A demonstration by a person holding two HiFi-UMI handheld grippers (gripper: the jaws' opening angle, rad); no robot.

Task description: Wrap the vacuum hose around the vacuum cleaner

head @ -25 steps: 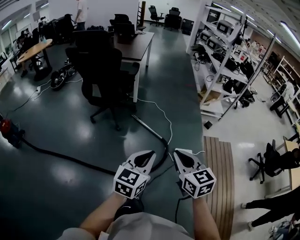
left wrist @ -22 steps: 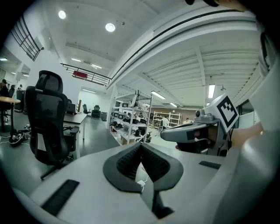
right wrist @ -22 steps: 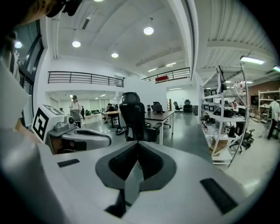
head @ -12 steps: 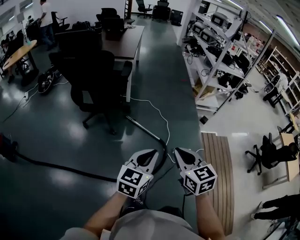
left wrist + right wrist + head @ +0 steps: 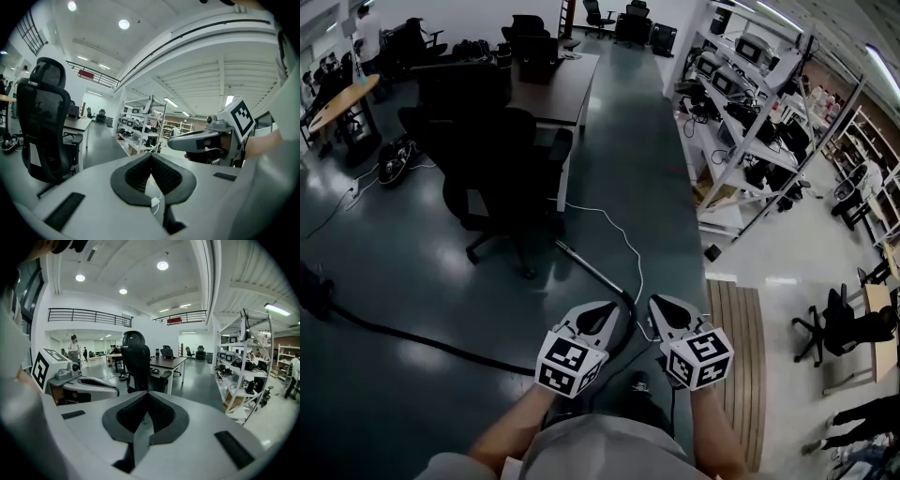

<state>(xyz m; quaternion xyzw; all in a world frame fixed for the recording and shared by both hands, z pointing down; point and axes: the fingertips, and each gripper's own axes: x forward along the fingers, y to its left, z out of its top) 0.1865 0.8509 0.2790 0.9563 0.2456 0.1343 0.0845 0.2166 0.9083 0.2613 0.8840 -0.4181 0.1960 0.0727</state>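
Vacuum hose (image 5: 422,339) lies on the dark glossy floor, not yet wrapped. It is black, ribbed-looking and flexible. Its long axis runs from the frame's left edge diagonally down-right toward the person. It passes behind the left gripper (image 5: 602,309) in the head view, then bends up into a curved handle just ahead of both tips. From that bend a rigid metal wand (image 5: 589,270) points up-left toward the office chair (image 5: 502,169).

A dark body at the far left edge (image 5: 309,289) is probably the vacuum cleaner. It is cut off, so I can't be sure, and it sits well apart from both hands.

The bend is on the floor below and ahead, roughly between the two tools. The left gripper is nearer the hose run, the right gripper (image 5: 658,304) nearer the bend's outer side. Both are held above the floor, touching nothing.

Both tools have their jaws closed together with nothing between the black textured pads. The shells are smooth grey plastic.

A thin white cable (image 5: 623,239) snakes across the floor near the wand and could be confused with it or snag. Wooden slats (image 5: 741,375) lie to the right.
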